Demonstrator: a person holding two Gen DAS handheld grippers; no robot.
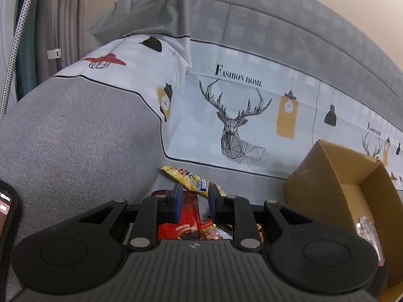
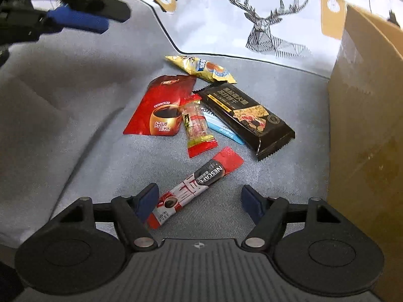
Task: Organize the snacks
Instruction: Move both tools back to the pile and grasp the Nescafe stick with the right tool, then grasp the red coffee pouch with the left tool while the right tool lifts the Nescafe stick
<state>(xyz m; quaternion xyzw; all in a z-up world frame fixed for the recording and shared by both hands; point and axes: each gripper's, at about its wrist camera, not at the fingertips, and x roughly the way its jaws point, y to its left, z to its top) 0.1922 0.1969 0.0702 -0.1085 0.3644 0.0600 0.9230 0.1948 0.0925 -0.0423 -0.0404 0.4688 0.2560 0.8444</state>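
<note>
**Snacks heaped beside the box, coffee stick lined up for a pick**

At the far left, the left hand-held gripper point(image 1: 193, 202) hangs above the pile with its blue pads close together and nothing pinched between them; it looks parked out of the way while the other hand works. Below it the snacks lie loose on the grey sofa seat point(image 2: 75, 115), clustered so that each can be reached from above: a red coffee pouch point(image 2: 161, 105), a clear-wrapped sweet with red ends point(image 2: 197, 125) lying partly across it, a yellow packet point(image 2: 201, 69) furthest back, a pale blue packet point(image 2: 221, 128) tucked under a black biscuit bar point(image 2: 246, 115). Nearest the camera, a Nescafé stick point(image 2: 194, 186) lies aslant, its lower end just beside one pad of the right hand-held gripper point(image 2: 199, 202), whose jaws are spread and not yet pressing on it. The cardboard box point(image 2: 365, 125) stands open at the right edge, close by, probably the destination for the snacks.
</note>
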